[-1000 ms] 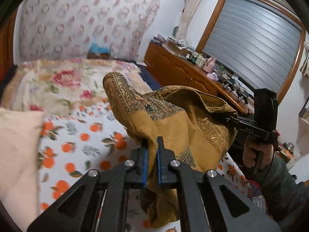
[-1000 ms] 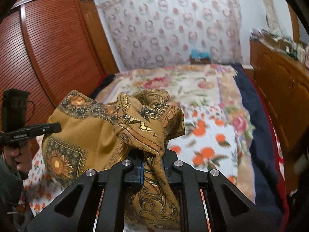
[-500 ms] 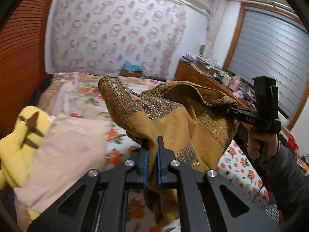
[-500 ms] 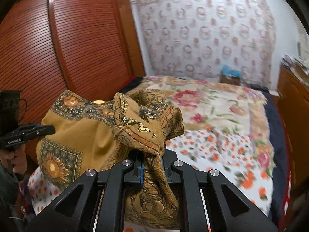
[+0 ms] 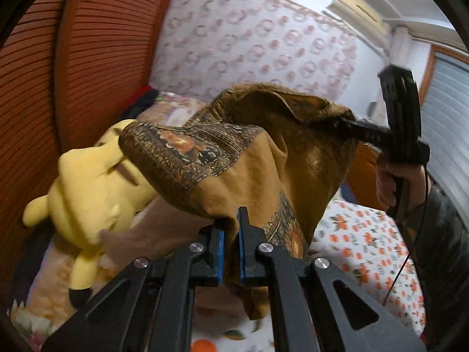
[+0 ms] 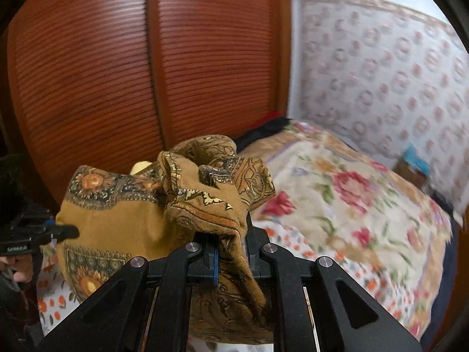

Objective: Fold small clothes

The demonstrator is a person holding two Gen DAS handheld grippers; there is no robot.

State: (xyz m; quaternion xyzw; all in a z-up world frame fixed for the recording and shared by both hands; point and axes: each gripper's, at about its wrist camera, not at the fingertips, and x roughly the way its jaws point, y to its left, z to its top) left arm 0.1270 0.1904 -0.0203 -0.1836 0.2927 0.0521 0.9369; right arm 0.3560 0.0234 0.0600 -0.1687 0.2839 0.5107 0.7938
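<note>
A mustard-brown patterned garment (image 5: 263, 158) hangs in the air between both grippers, above the bed. My left gripper (image 5: 230, 228) is shut on one edge of it. My right gripper (image 6: 231, 243) is shut on another bunched edge of the garment (image 6: 140, 226). In the left wrist view the right gripper (image 5: 346, 124) shows at the upper right, pinching the cloth. In the right wrist view the left gripper (image 6: 63, 230) shows at the far left, clamped on the cloth.
A yellow plush toy (image 5: 88, 187) lies on a pink pillow (image 5: 152, 234) at the left. The bed has an orange-print sheet (image 5: 363, 243) and a floral quilt (image 6: 351, 199). A red-brown slatted wardrobe (image 6: 132, 73) stands close on the left.
Both grippers have swung to the left with the garment held between them. The wardrobe and plush toy have come into view; the dresser and window have left it.
</note>
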